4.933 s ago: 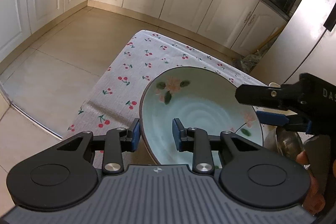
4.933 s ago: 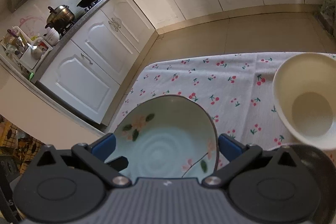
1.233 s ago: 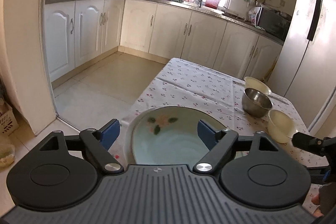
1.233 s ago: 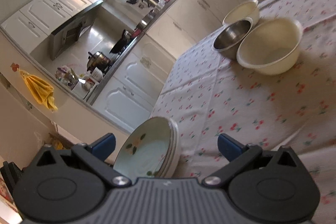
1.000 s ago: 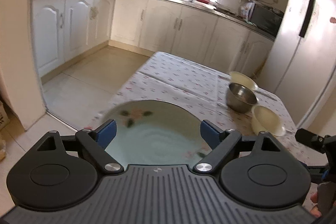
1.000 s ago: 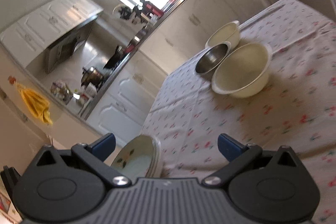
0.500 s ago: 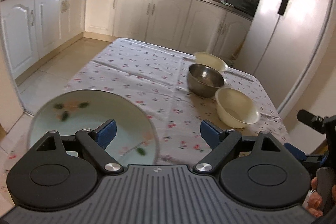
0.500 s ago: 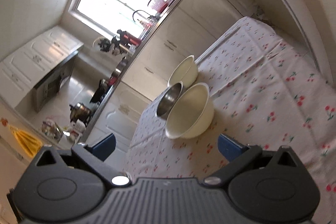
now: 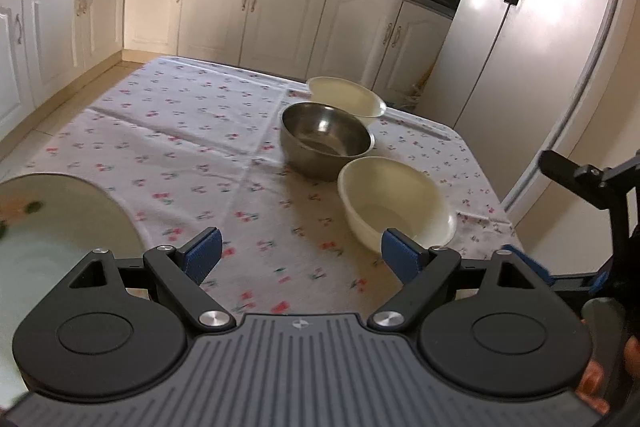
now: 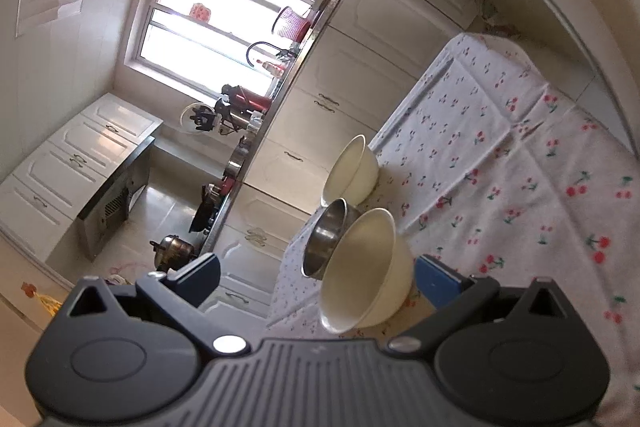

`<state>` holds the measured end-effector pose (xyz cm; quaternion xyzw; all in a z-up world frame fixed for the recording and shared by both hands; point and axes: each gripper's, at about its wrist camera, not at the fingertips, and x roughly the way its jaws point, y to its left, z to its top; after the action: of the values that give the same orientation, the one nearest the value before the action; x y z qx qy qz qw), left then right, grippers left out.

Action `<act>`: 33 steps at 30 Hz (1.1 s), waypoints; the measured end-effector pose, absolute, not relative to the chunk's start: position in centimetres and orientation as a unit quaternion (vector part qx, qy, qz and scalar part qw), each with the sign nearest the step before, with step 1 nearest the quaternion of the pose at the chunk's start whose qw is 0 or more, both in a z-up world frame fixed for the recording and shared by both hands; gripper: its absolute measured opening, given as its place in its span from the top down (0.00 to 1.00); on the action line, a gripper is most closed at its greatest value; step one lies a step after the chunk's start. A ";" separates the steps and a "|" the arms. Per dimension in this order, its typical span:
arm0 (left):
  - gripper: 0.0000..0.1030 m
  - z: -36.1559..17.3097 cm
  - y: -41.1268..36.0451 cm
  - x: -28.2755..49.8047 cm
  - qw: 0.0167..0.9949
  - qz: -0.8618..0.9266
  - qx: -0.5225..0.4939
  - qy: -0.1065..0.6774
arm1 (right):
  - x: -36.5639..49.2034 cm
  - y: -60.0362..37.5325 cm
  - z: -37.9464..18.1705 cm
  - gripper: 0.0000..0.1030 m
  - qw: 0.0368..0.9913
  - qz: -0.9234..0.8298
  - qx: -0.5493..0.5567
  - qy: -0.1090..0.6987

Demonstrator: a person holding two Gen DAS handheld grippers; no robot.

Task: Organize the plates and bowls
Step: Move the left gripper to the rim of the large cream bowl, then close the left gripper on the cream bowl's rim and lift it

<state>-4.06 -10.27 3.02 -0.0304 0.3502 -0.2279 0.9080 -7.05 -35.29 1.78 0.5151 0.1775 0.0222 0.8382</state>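
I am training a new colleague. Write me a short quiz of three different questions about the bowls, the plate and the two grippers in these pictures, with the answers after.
1. True or false: the steel bowl stands between two cream bowls.
2. How many bowls are on the tablecloth? A) two B) three C) four
3. Fill in: the jaws of the left gripper and the right gripper are both ____.

Key
1. True: near cream bowl, far cream bowl.
2. B
3. open; neither holds anything, and the flowered plate lies at the left.

Tablecloth white, red cherry print; near bowl cream; middle bowl silver; plate pale green, floral.
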 end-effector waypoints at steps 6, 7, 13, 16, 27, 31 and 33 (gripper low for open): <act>0.00 2.3 -13.0 -2.7 0.909 -0.231 -0.035 0.344 | -5.7 -35.8 0.9 0.00 0.828 0.031 0.533 0.175; 0.00 2.1 -13.5 -2.4 0.910 -0.229 -0.035 0.344 | -5.5 -35.8 0.8 0.00 0.826 0.032 0.535 0.174; 0.23 0.8 -15.8 -0.2 0.910 -0.213 -0.018 0.355 | -4.5 -36.2 0.3 0.00 0.827 0.040 0.533 0.173; 0.35 0.1 -16.4 0.2 0.911 -0.204 -0.006 0.357 | -4.0 -36.3 0.1 0.00 0.829 0.044 0.530 0.174; 0.65 -1.2 -17.0 1.3 0.901 -0.208 -0.007 0.382 | -2.2 -36.0 -0.5 0.00 0.826 0.059 0.530 0.182; 0.68 -1.0 -17.0 1.2 0.898 -0.219 -0.007 0.381 | -1.7 -35.5 -0.6 0.00 0.824 0.070 0.530 0.189; 0.68 -1.0 -17.1 1.1 0.897 -0.227 -0.004 0.380 | -1.8 -35.2 -0.5 0.00 0.824 0.071 0.528 0.191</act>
<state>1.06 -17.14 -0.96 -0.0044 0.3801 -0.2266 0.8968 -1.78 -35.24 -0.54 0.5280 0.1912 0.0712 0.8244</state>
